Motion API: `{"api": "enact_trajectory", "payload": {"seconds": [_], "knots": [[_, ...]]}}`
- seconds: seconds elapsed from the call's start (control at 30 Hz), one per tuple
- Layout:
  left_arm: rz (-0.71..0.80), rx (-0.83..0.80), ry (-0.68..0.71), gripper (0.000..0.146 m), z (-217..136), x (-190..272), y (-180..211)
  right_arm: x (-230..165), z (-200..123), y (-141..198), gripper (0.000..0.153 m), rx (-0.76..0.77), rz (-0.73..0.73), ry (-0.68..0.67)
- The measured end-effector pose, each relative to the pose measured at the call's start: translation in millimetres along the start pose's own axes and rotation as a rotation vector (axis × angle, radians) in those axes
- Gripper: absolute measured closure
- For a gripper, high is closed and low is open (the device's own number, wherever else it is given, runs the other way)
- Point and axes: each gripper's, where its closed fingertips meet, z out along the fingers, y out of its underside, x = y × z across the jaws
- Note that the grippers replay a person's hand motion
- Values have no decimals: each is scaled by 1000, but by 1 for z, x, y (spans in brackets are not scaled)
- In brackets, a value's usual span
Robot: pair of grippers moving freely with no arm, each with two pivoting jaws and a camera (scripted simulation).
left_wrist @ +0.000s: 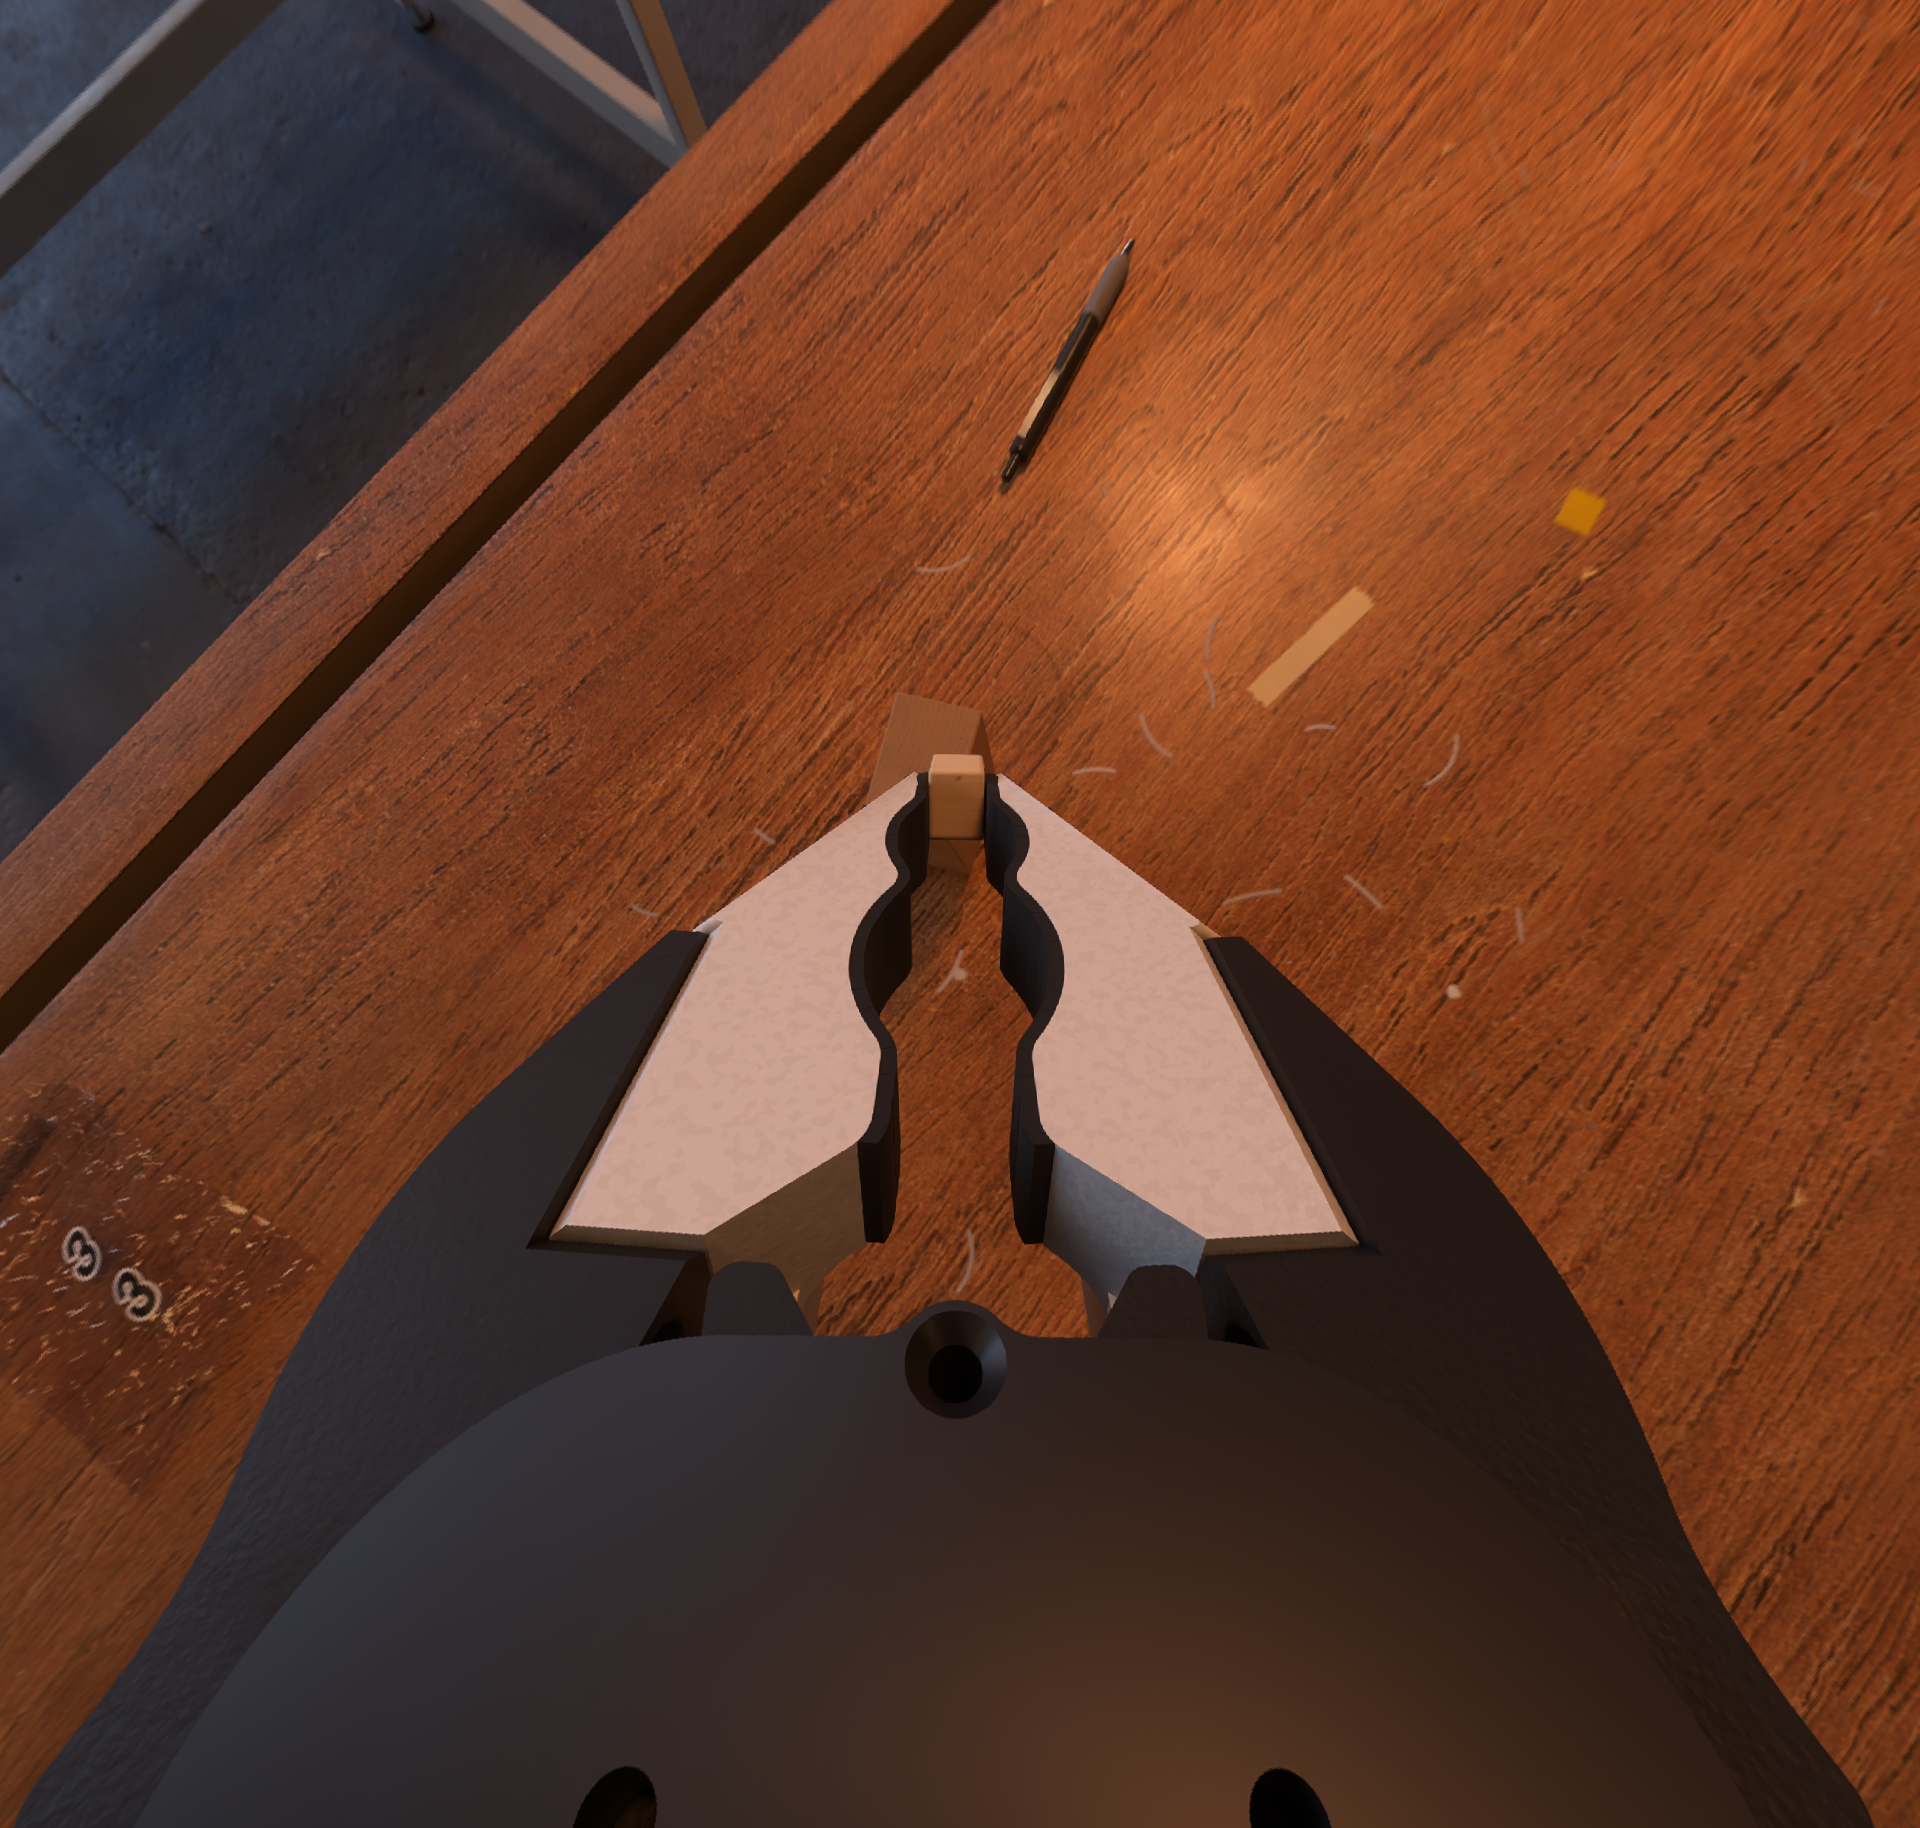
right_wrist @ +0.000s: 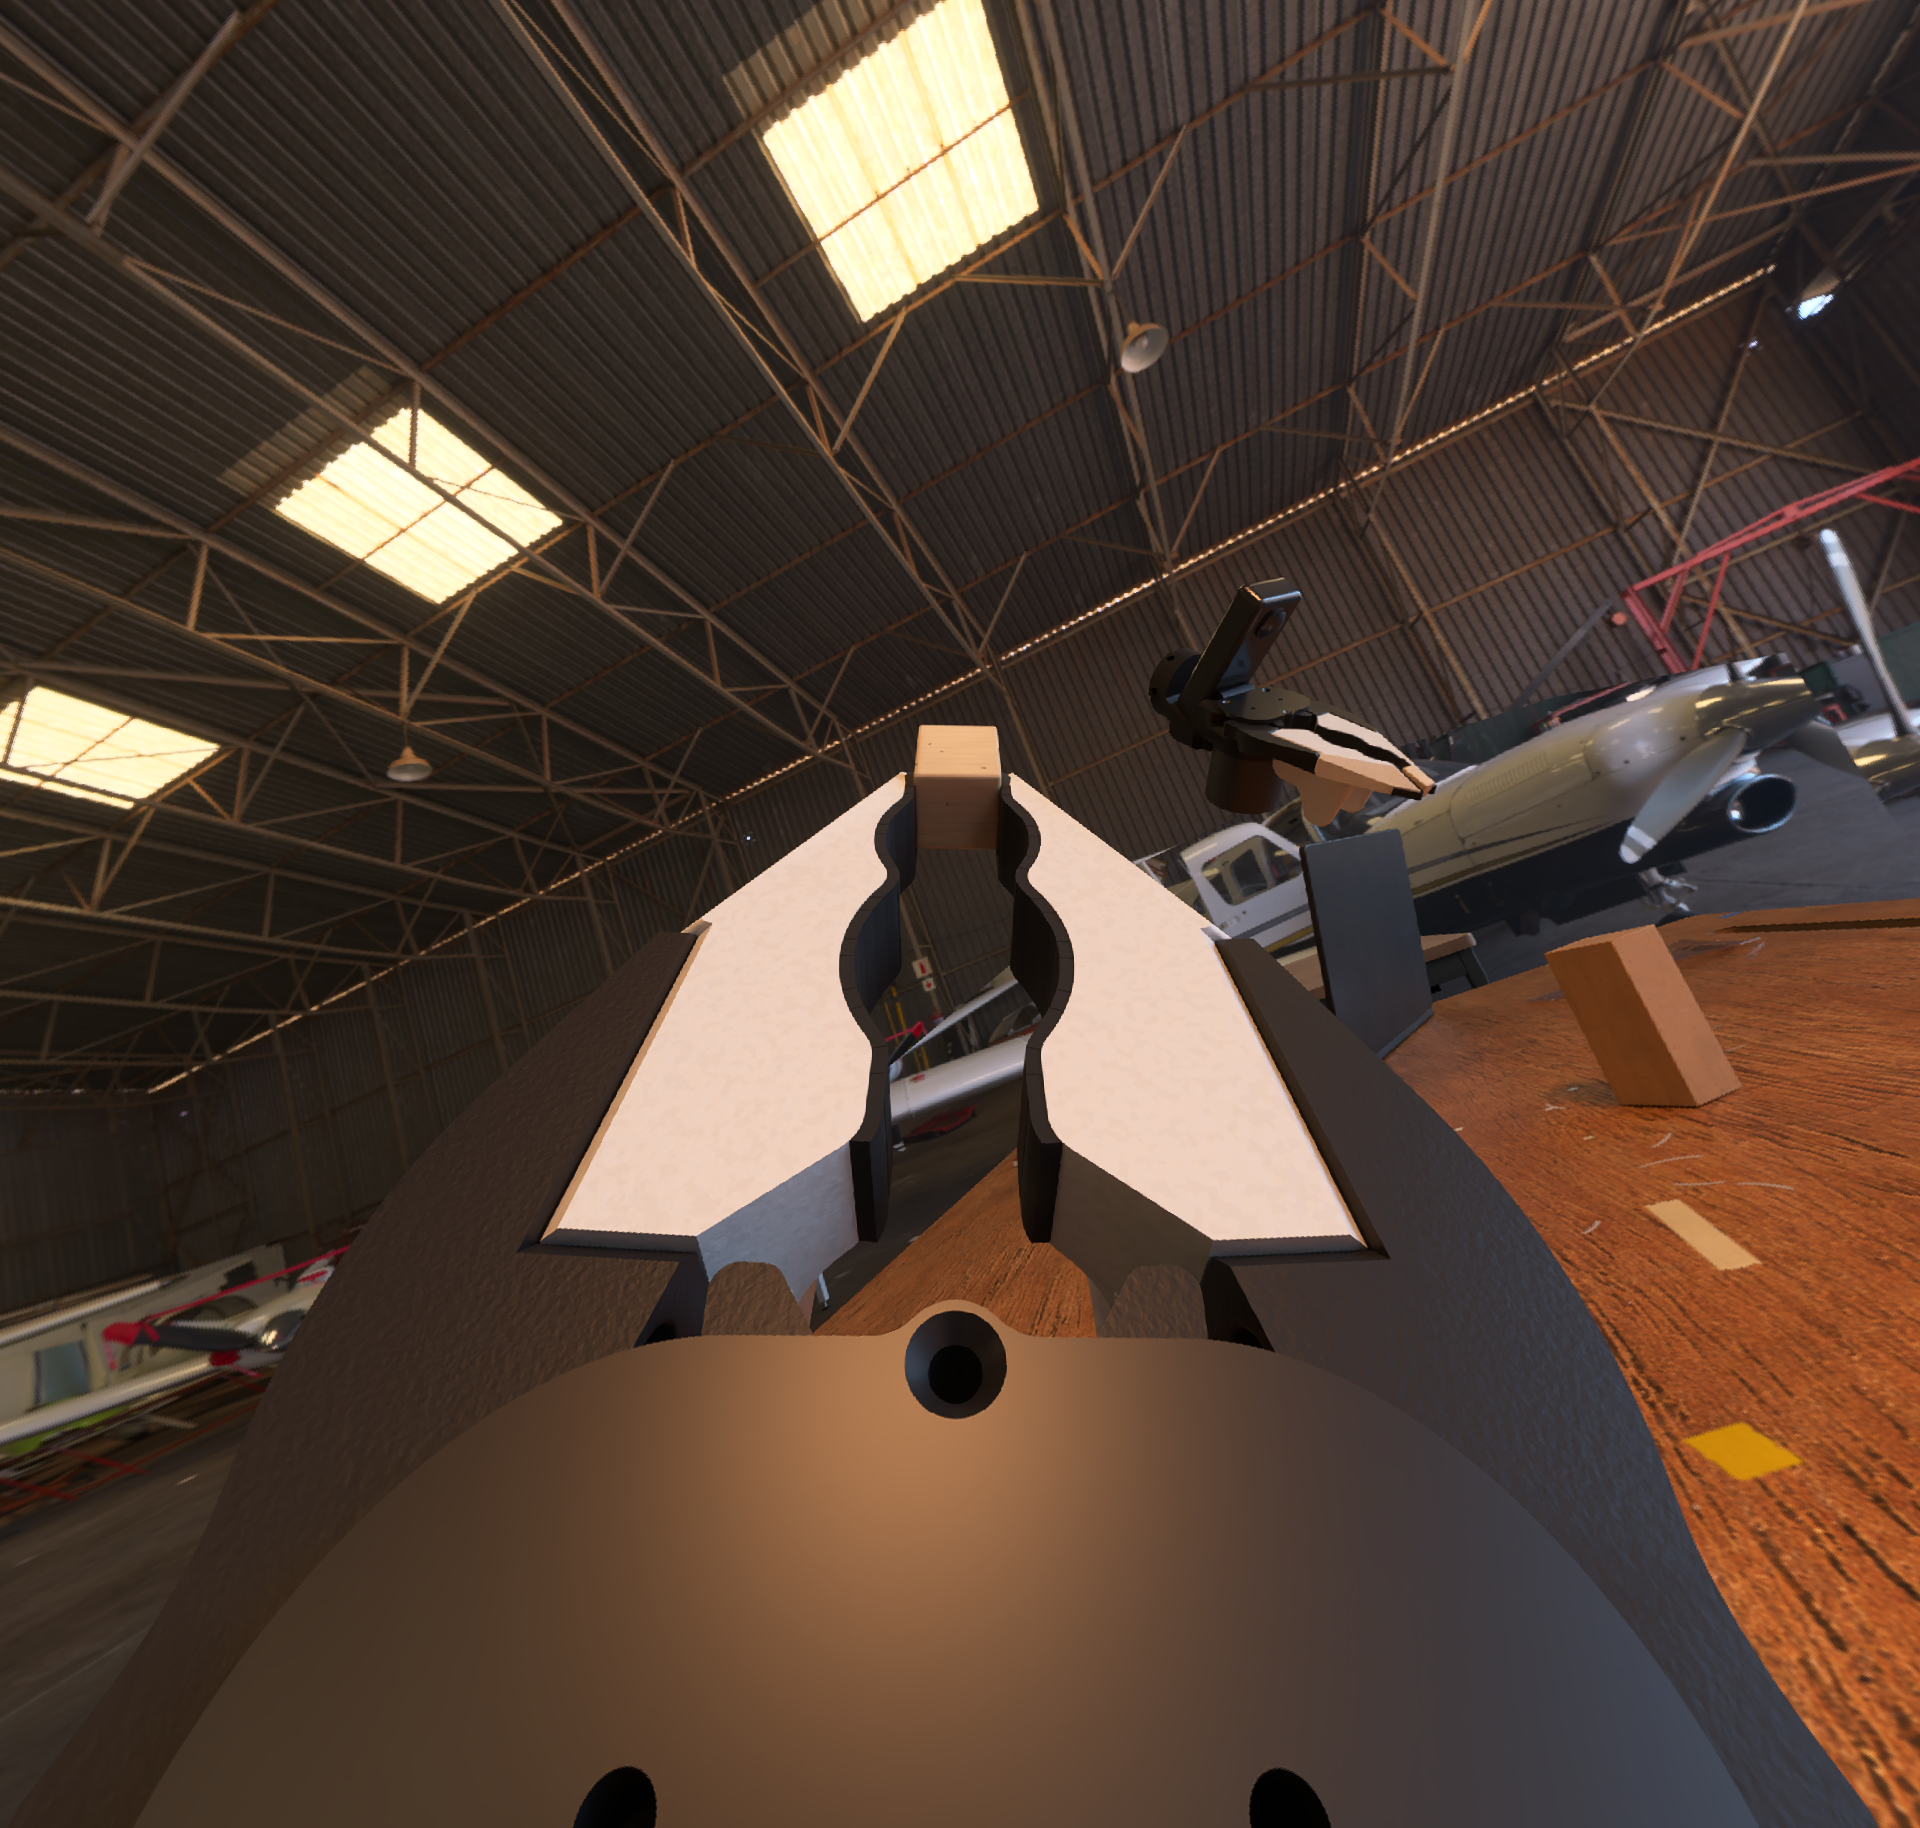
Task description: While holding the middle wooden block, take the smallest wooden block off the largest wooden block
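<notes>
While largest block [right_wrist: 1642, 1015] sits on surface [right_wrist: 1714, 1363], we log: left gripper [left_wrist: 954, 791] clamps small block [left_wrist: 955, 804]; right gripper [right_wrist: 956, 791] clamps pale block [right_wrist: 957, 786].

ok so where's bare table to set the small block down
Widest bare wood: between the pen and the yellow square. Also open between the largest block and the table seam. Tighter by the tape strip, with shavings scattered around.
</notes>
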Motion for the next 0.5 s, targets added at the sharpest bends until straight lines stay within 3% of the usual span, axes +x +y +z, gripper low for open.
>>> {"api": "enact_trajectory", "payload": {"seconds": [0.5], "knots": [[-71,189,97,137,-8,16,1,2,4,10,139,-50,14,6]]}}
